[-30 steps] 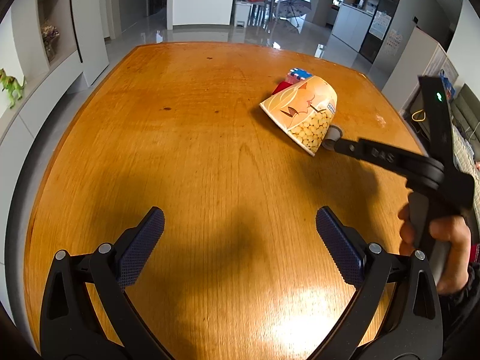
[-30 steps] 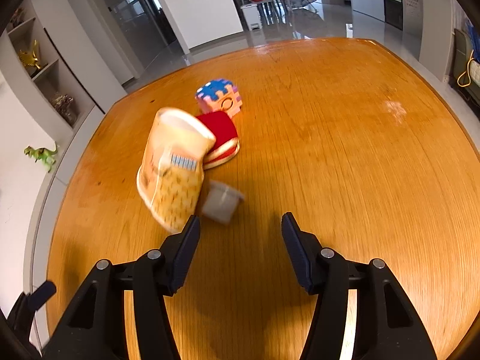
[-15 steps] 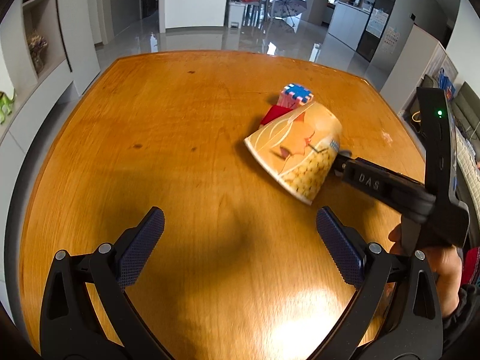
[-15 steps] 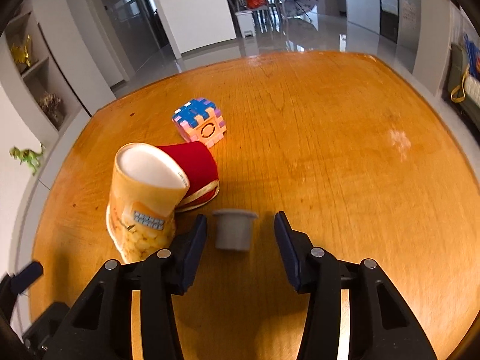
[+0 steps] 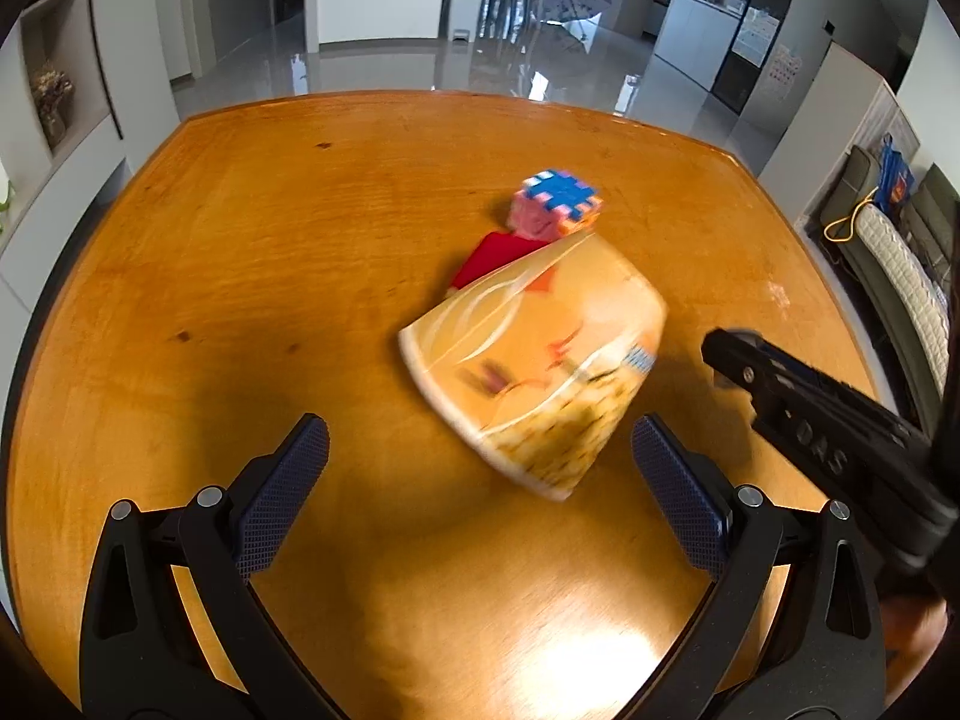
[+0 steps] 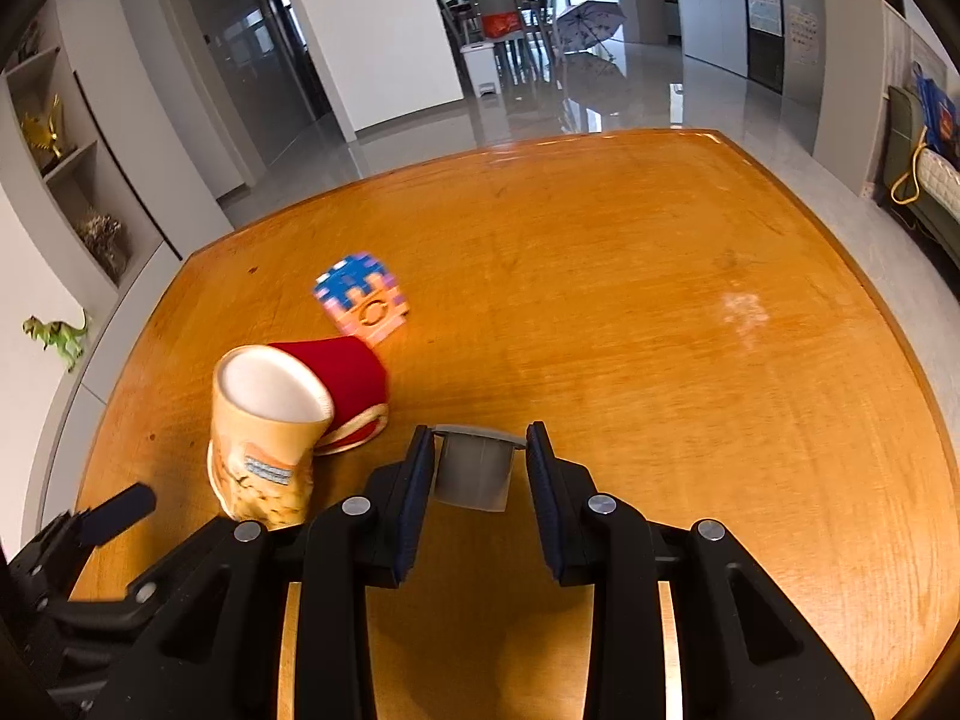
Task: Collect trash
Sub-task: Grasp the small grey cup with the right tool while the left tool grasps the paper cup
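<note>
A large orange popcorn cup (image 5: 537,369) stands upside down and tilted on the wooden table (image 5: 240,276), leaning on a red paper cup (image 6: 354,384) that lies on its side. It also shows in the right wrist view (image 6: 264,450). My left gripper (image 5: 480,456) is open, just short of the popcorn cup. My right gripper (image 6: 478,468) is shut on a small grey cup (image 6: 474,468), with both pads against its sides. The right gripper's arm (image 5: 822,420) shows to the right of the popcorn cup.
A blue, pink and orange puzzle cube (image 6: 364,303) sits behind the red cup; it also shows in the left wrist view (image 5: 555,207). The table edge curves round at the far side. A sofa (image 5: 894,276) stands off to the right.
My right gripper has closed in around the small grey cup and now grips it. My left gripper has moved forward, closer to the popcorn cup.
</note>
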`<state>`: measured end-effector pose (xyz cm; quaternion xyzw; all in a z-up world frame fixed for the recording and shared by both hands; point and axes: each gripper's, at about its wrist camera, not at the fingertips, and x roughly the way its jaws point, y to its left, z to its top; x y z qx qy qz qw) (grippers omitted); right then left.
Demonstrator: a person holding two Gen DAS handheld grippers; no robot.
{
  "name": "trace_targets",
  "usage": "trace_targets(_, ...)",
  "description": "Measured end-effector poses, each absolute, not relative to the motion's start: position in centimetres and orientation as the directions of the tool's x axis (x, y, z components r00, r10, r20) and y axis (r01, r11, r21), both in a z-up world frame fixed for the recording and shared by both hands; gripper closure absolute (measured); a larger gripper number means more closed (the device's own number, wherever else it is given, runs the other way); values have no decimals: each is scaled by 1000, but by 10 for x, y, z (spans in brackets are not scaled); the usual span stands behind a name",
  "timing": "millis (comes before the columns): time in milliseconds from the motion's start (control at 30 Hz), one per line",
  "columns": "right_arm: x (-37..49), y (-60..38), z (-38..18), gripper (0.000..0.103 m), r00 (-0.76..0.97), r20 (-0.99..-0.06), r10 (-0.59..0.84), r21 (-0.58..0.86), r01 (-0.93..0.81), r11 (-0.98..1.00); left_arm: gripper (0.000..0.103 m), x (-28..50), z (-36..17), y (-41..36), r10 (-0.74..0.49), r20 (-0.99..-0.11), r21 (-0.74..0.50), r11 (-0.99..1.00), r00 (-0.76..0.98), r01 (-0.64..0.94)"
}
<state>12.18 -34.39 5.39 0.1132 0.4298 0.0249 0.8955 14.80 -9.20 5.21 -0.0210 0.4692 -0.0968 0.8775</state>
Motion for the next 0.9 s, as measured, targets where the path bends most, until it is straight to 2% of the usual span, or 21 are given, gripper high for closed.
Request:
trace_targets(167, 118, -363, 52, 70, 632, -766, 121, 226, 89, 970, 5, 169, 46, -120, -128, -835, 1, 972, 536, 234)
trace_targets(333, 118, -374, 47, 70, 628, -770, 112, 228, 107, 968, 6, 182, 36, -126, -105, -838, 37, 968, 535, 248)
trace_targets(367, 118, -374, 47, 70, 627, -771, 113, 229, 107, 968, 9, 182, 35, -126, -98, -829, 50, 968, 551, 247)
trace_targets(400, 118, -373, 46, 70, 627, -771, 115, 230, 106, 967, 24, 181, 35, -127, -89, -821, 65, 966, 564, 248)
trace_targets(467, 118, -372, 45, 70, 626, -771, 120, 234, 102, 967, 29, 180, 36, -127, -82, -816, 79, 965, 573, 250)
trace_targets(500, 117, -371, 45, 70, 626, -770, 122, 235, 100, 967, 36, 178, 39, -127, -83, -808, 83, 964, 584, 251)
trace_targets(533, 116, -369, 45, 70, 626, -770, 125, 235, 95, 967, 47, 177, 42, -126, -80, -801, 87, 965, 594, 248)
trace_targets(567, 115, -367, 46, 70, 626, -769, 130, 236, 90, 968, 52, 175, 45, -123, -85, -795, 81, 966, 600, 245)
trace_targets(633, 112, -365, 47, 70, 626, -767, 138, 241, 82, 967, 63, 174, 54, -112, -157, -797, -13, 970, 583, 244)
trace_targets(700, 108, -361, 48, 70, 628, -764, 147, 246, 73, 967, 64, 173, 58, -104, -187, -797, -58, 970, 575, 236)
trace_targets(900, 94, -350, 56, 70, 631, -756, 174, 264, 50, 963, 64, 149, 71, -89, -169, -786, -52, 977, 594, 209)
